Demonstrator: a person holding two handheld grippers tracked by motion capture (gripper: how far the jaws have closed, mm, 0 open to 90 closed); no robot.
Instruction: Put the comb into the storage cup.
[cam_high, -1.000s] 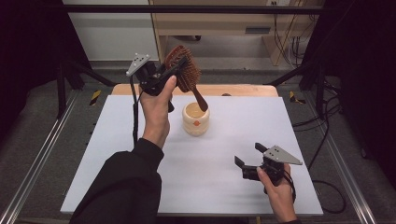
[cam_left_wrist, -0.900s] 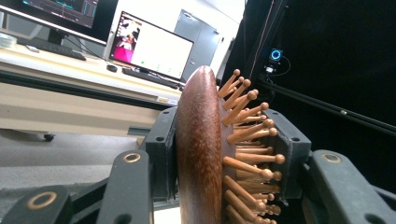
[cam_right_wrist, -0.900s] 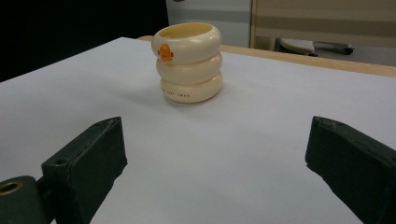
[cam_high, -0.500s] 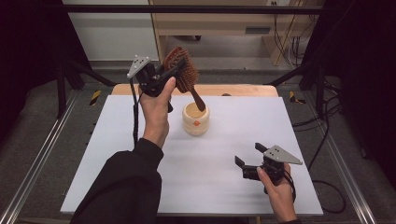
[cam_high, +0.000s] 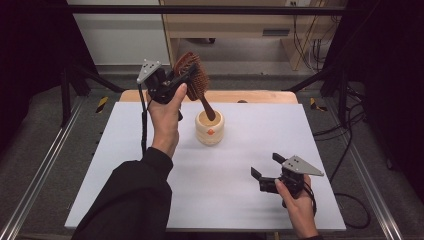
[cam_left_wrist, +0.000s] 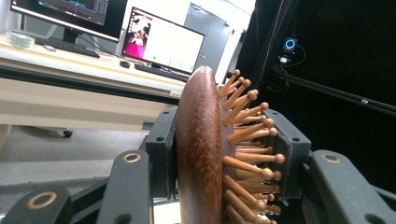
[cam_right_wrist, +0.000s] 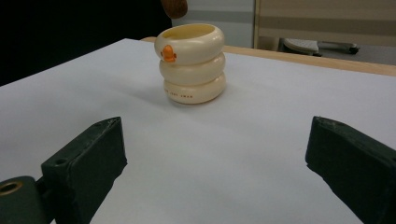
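My left gripper (cam_high: 186, 80) is shut on the head of a brown wooden hairbrush (cam_high: 192, 80), held up in the air near the table's far edge. The brush handle (cam_high: 207, 109) slants down over the mouth of a cream ringed cup (cam_high: 209, 128) with an orange mark. In the left gripper view the brush head (cam_left_wrist: 201, 149) stands upright between the jaws, its wooden pins (cam_left_wrist: 252, 135) pointing right. My right gripper (cam_high: 267, 169) rests low at the table's front right, open, with nothing between its jaws. The cup (cam_right_wrist: 192, 63) stands ahead of it, with the handle tip (cam_right_wrist: 174, 6) just above the rim.
The white tabletop (cam_high: 150, 165) has a wooden strip (cam_high: 260, 97) along its far edge. Metal rails (cam_high: 45, 165) run along both sides. Beyond the table stand a desk with monitors (cam_left_wrist: 161, 42) and a dark curtain.
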